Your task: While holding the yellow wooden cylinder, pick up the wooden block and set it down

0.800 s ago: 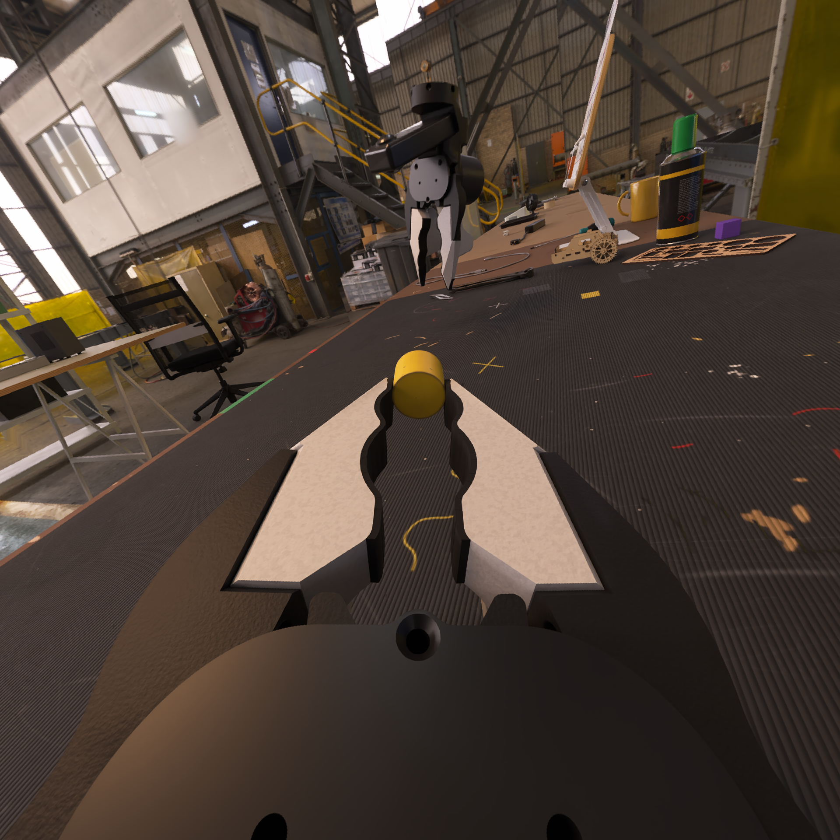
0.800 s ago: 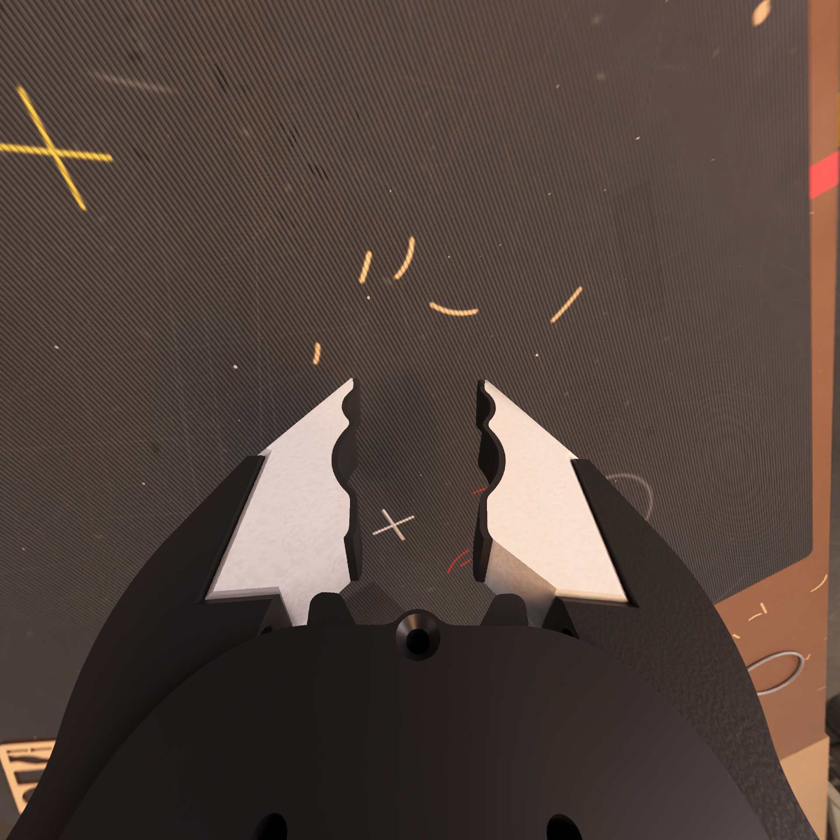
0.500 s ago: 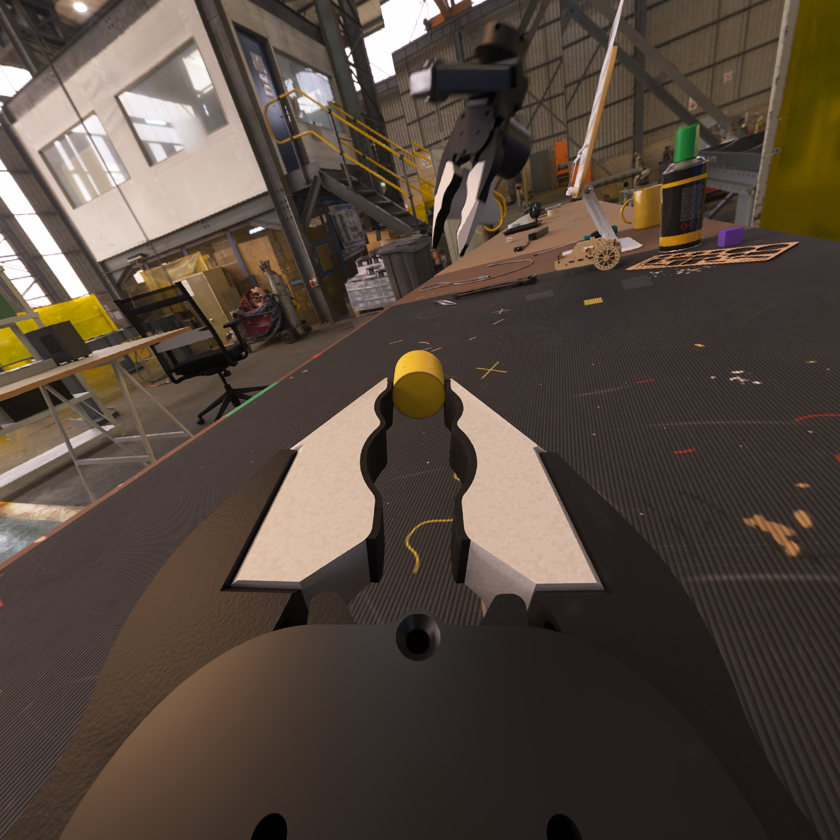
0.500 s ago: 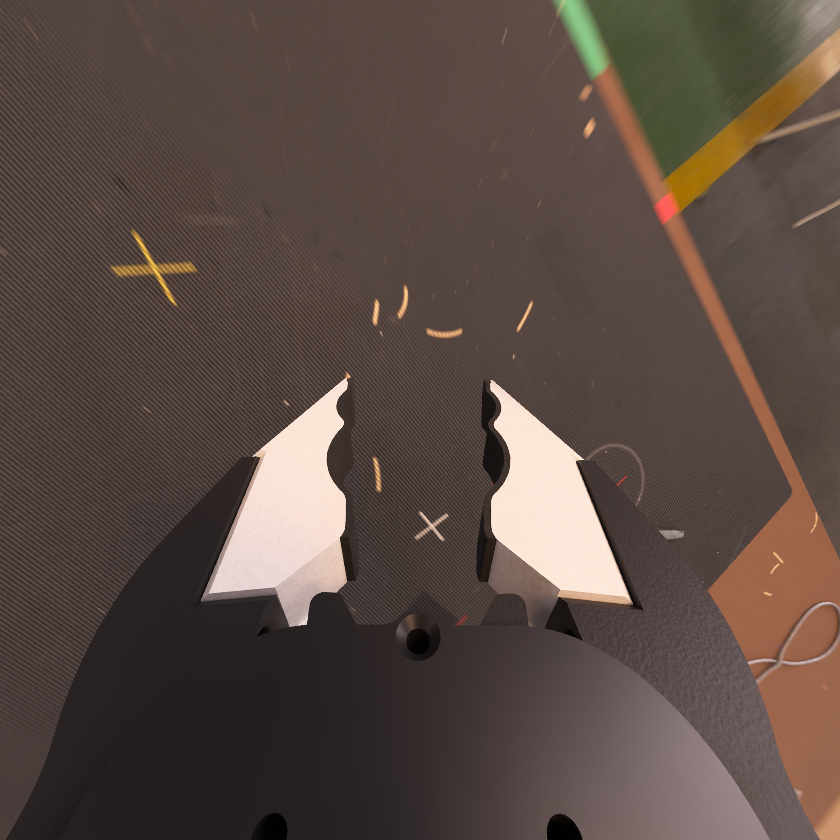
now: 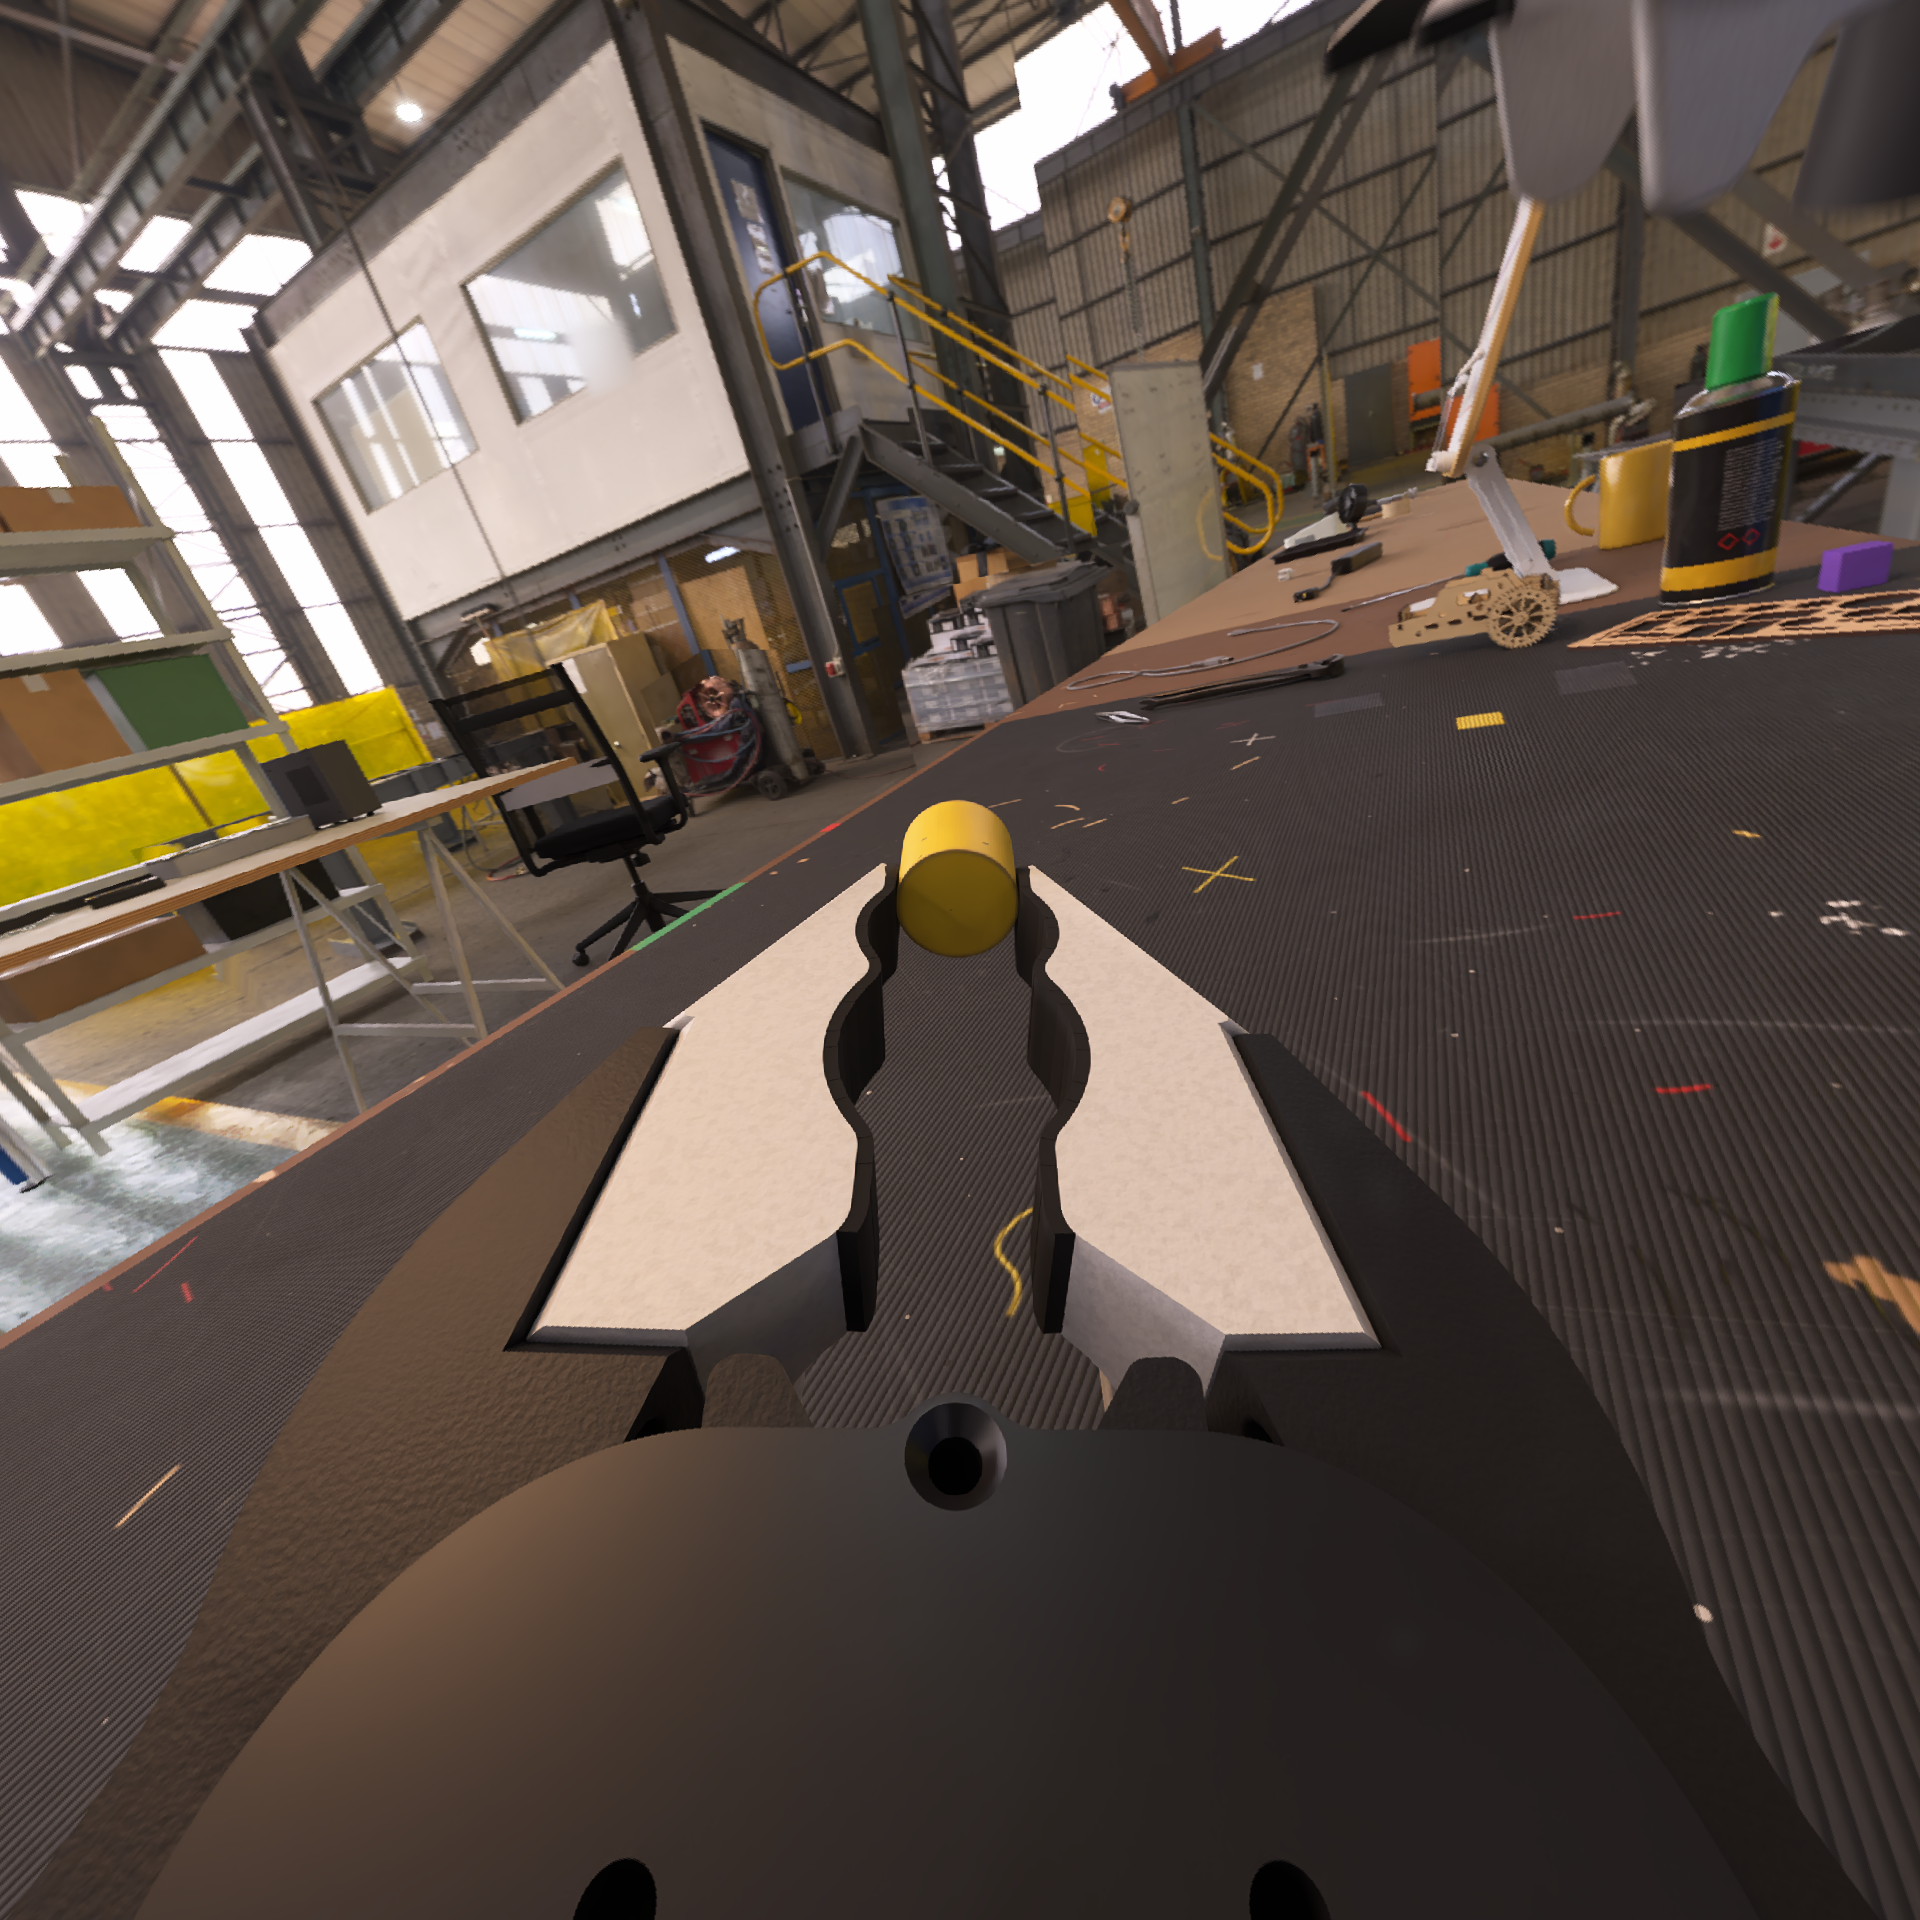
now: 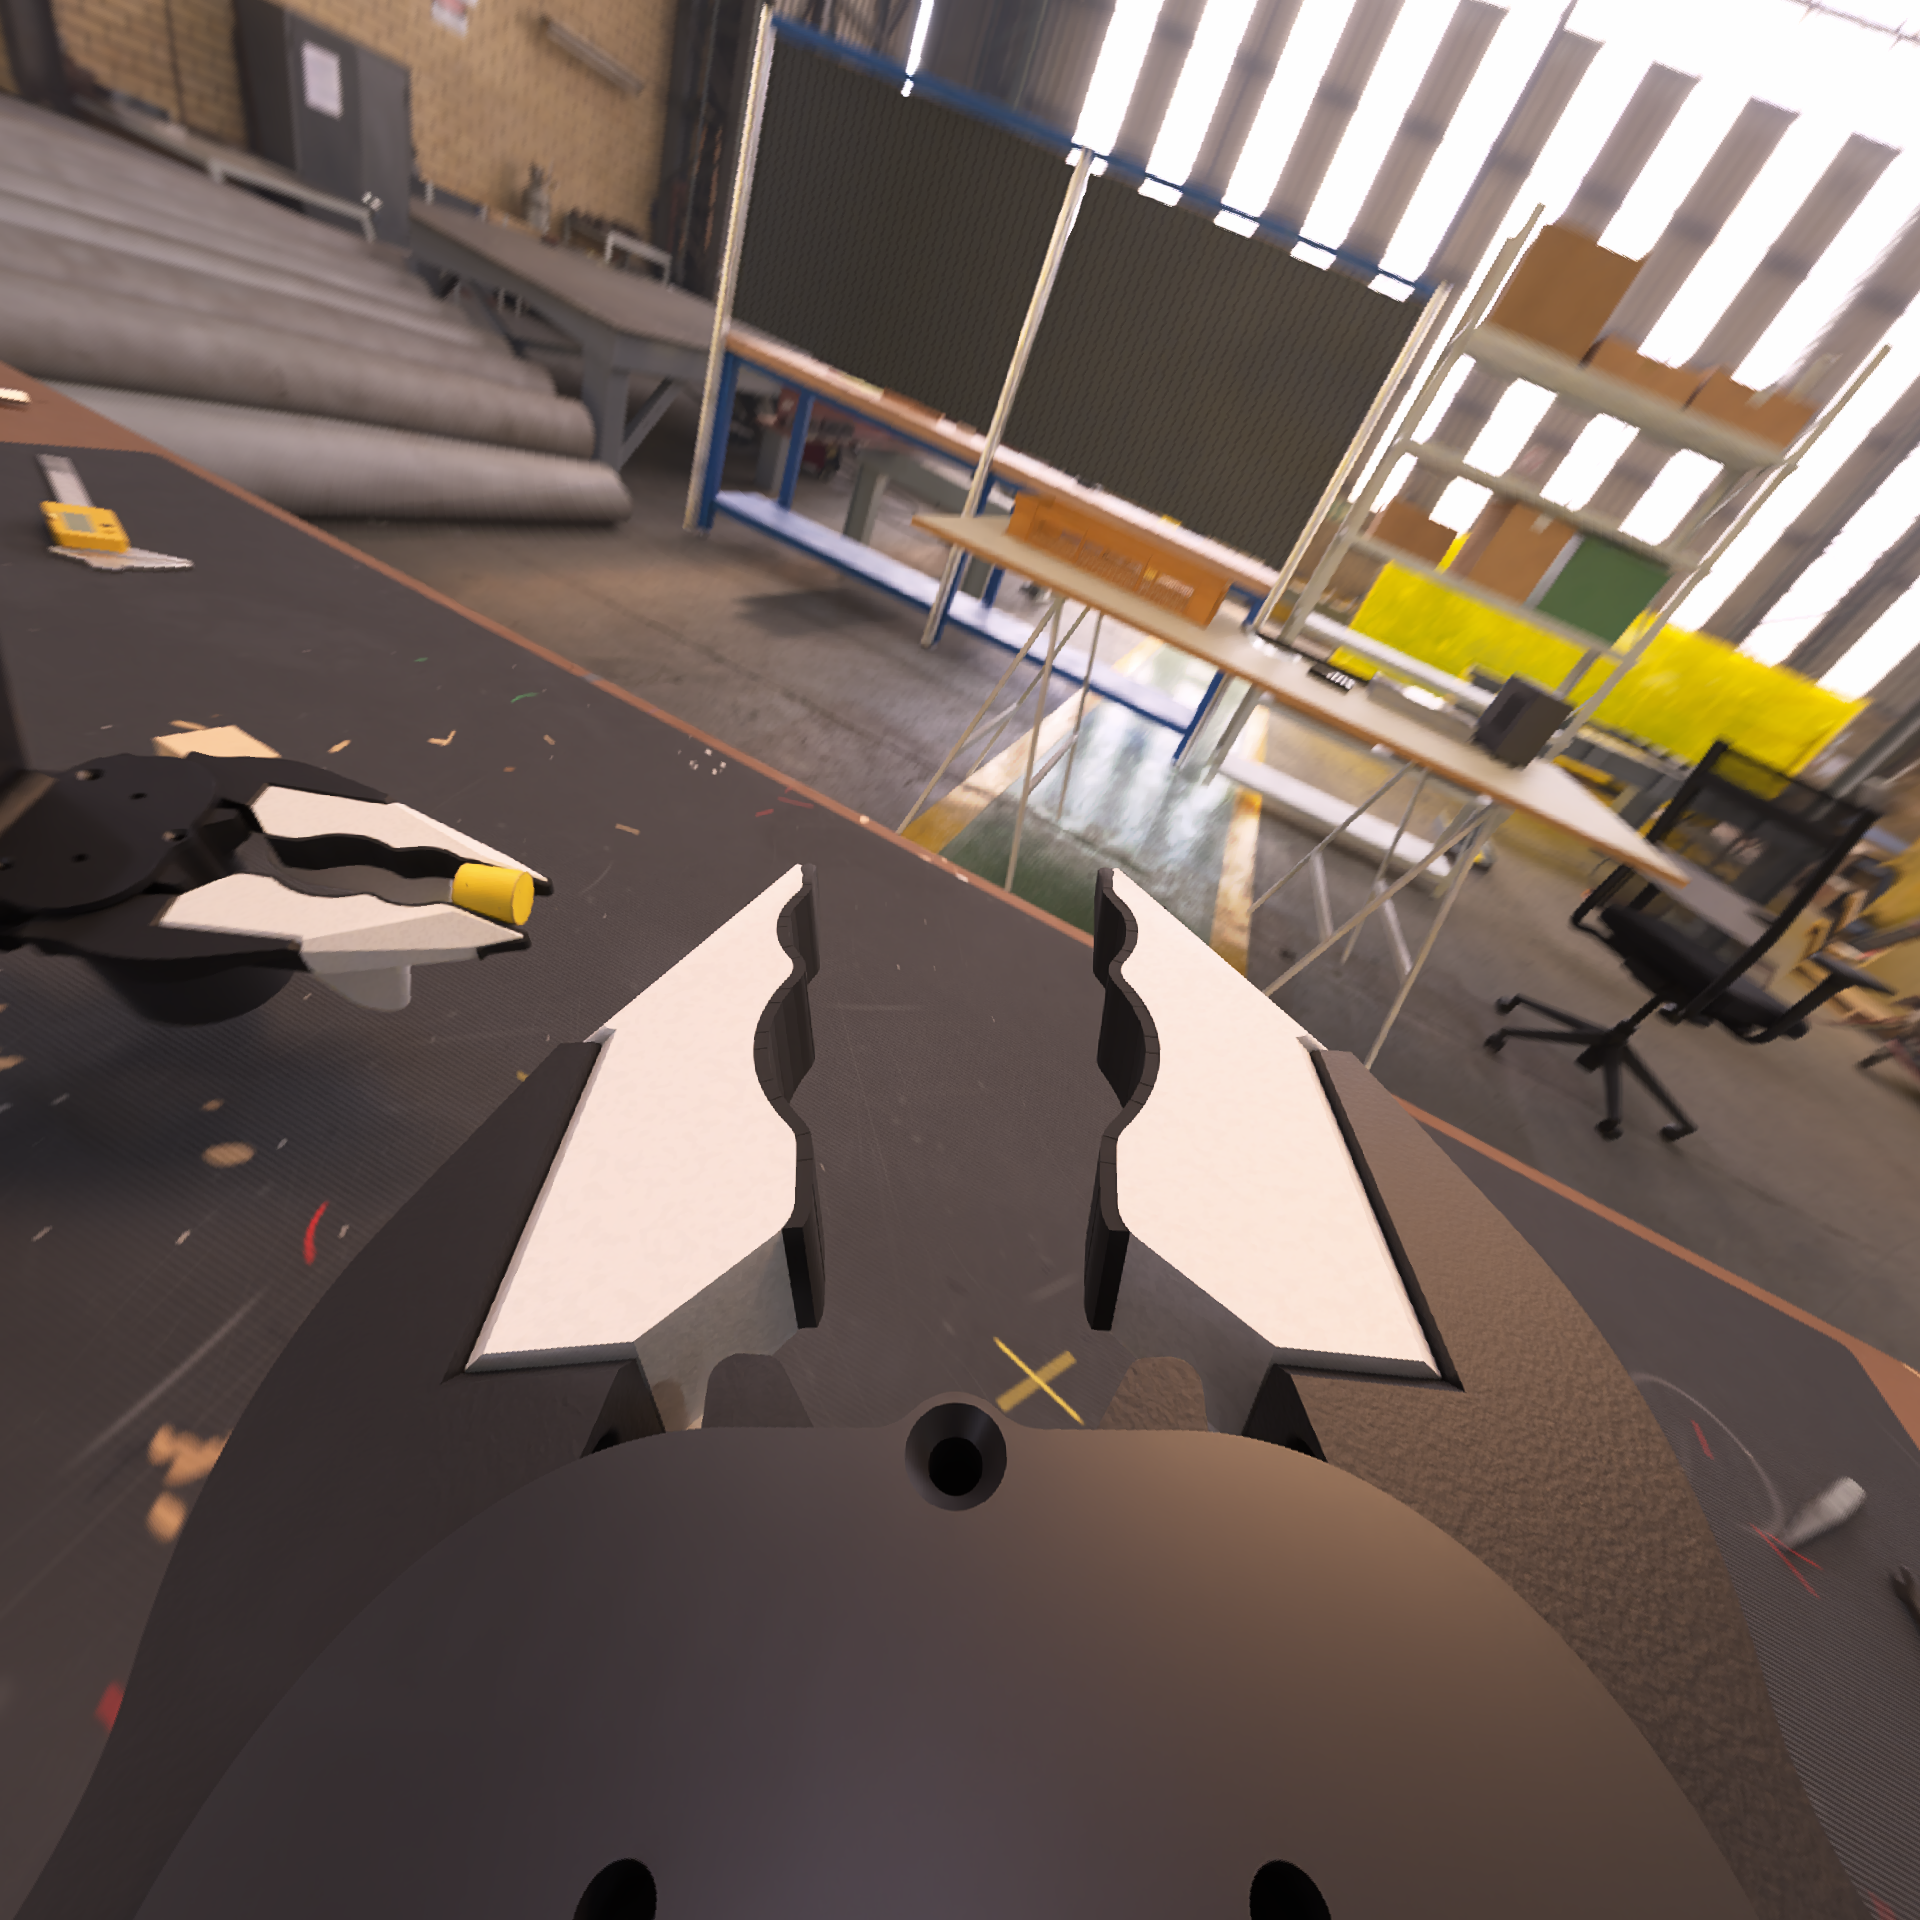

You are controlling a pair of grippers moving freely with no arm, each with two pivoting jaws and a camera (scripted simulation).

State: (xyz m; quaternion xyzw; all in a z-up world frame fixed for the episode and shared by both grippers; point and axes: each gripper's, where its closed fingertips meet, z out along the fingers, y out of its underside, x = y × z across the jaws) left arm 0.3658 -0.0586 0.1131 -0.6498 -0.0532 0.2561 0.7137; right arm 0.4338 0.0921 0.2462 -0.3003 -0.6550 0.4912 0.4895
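Observation:
My left gripper is shut on the yellow wooden cylinder, gripped at the fingertips and held just above the dark mat. In the right wrist view the left gripper lies at the left with the cylinder poking out of its tips. My right gripper is open and empty, raised above the mat and facing the table edge. A pale tan block-like piece shows just behind the left gripper, partly hidden. The right gripper's blurred grey body fills the top right corner of the left wrist view.
A black-and-yellow bottle with a green cap, a yellow mug, a purple block, a wooden toy cart and a cut-out wooden sheet stand far right. A yellow measuring tool lies far left. The table edge runs just beyond my right fingertips.
My right gripper has swung up from pointing down at the mat to looking across the table edge, and has risen to the top right of the left view. The left gripper still holds the cylinder.

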